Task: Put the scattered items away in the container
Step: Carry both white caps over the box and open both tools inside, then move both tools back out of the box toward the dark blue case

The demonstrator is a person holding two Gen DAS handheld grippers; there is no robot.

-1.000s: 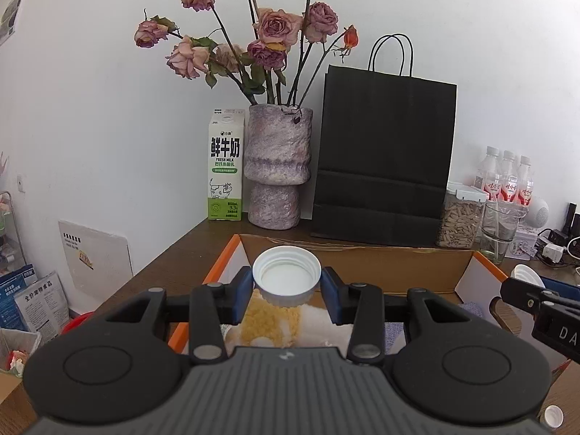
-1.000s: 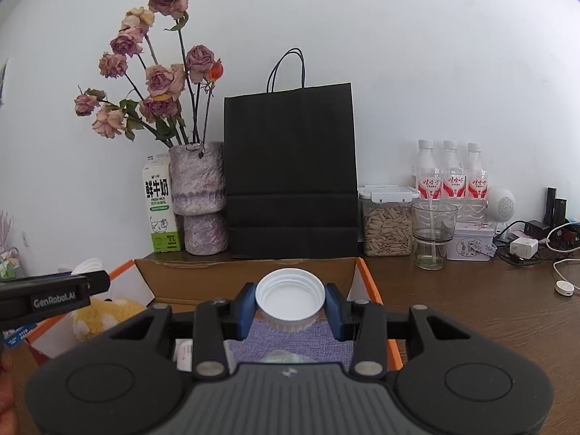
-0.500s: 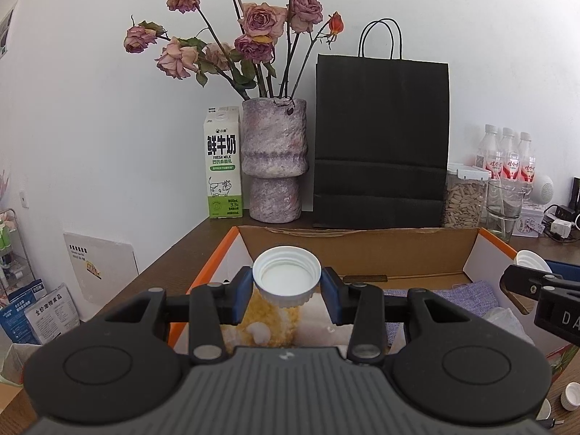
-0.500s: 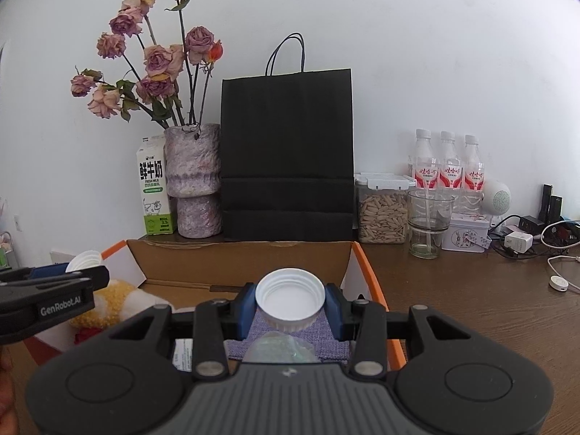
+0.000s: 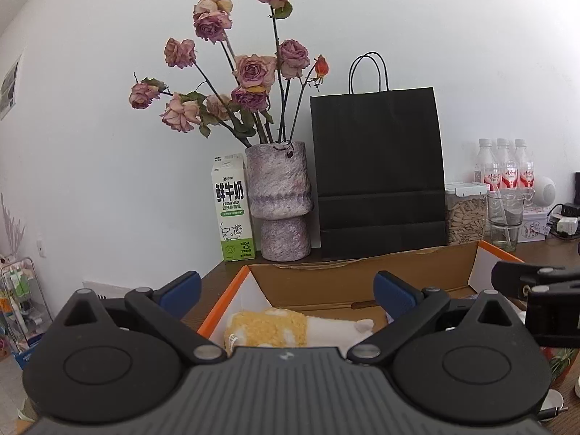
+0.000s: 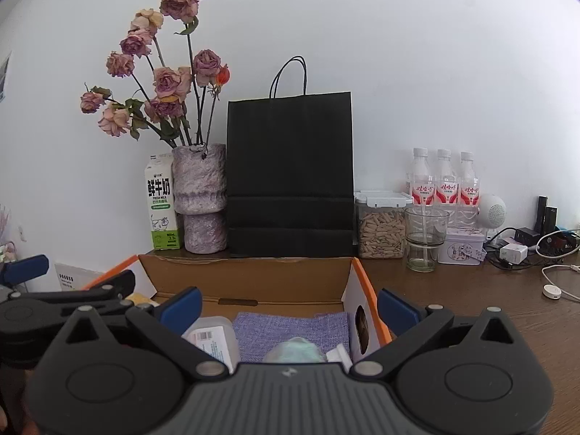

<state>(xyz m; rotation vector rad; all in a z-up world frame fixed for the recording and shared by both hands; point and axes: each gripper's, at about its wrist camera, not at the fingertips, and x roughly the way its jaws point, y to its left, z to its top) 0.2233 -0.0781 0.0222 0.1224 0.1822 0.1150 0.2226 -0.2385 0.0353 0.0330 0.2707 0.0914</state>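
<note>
While over box [image 6: 250, 275] | both jaws spread wide, nothing between

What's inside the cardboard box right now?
In the cardboard box lie a purple cloth, a labelled white container, a yellow-and-white plush and something pale green. The tongs' bodies cover the near part.

left tongs [image 5: 286, 291] — black linkage, blue pads | right tongs [image 6: 290, 306] — same, silver pivot screws, ribbed grey housing, probably plastic
</note>
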